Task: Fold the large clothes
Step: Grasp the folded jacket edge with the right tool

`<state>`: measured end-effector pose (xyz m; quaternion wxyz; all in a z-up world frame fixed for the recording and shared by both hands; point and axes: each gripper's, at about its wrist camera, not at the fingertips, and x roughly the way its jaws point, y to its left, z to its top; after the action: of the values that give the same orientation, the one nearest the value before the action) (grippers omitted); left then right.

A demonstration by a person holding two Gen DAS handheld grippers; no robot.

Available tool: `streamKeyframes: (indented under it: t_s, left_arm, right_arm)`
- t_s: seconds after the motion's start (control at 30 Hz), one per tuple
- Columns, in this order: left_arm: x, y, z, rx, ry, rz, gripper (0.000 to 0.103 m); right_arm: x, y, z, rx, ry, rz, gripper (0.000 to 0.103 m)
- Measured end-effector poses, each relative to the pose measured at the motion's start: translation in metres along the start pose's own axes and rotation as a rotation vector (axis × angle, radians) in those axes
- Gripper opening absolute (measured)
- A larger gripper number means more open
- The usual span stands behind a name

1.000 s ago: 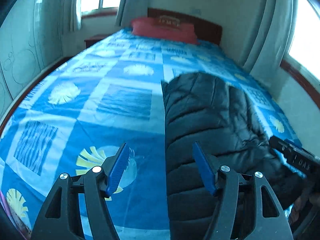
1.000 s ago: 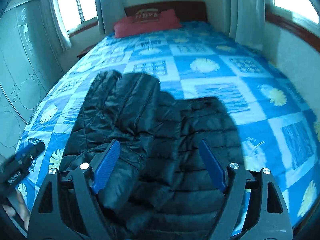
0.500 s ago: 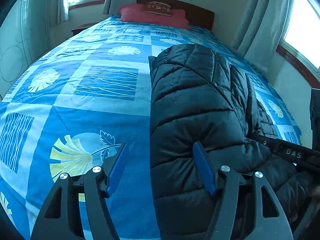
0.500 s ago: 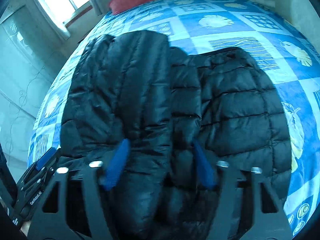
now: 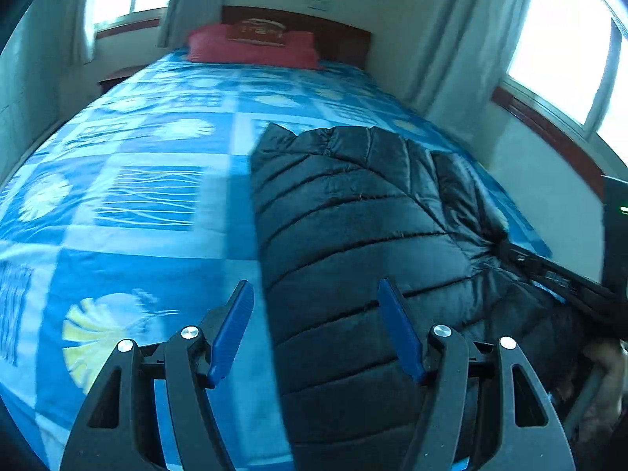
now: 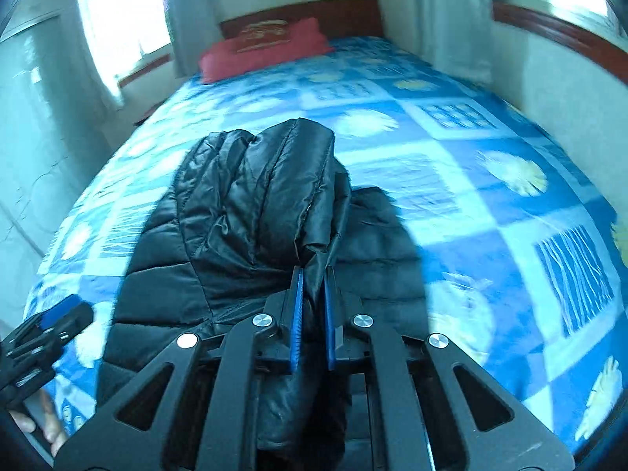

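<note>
On blue bedspread [image 6: 490, 212], black puffer jacket [image 6: 251, 212] lengthwise toward headboard [image 6: 314, 11]

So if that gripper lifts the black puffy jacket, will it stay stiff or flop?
Probably flop: the jacket already bunches where the right gripper pinches it. Its quilted puffiness suggests it is light for its bulk. The shiny shell looks slippery, so it may slide.

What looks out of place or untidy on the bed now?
Nothing is damaged or spilled. Only the black puffer jacket lies bunched, with one fold pinched in the right gripper. The blue bedspread looks smooth.
</note>
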<state>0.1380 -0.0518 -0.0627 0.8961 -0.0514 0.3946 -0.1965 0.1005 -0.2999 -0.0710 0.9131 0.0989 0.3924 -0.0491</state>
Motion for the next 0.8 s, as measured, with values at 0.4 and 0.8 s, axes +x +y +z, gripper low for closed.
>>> streamKeyframes:
  t_s: [0.4, 0.8]
  left_arm:
    - [0.080, -0.049, -0.023, 0.146, 0.130, 0.097, 0.067]
    - [0.073, -0.044, -0.023, 0.096, 0.114, 0.094, 0.067]
  right_arm:
    - [0.077, -0.065, -0.040, 0.073, 0.138, 0.029, 0.010]
    - [0.048, -0.059, -0.033, 0.042, 0.099, -0.086, 0.042]
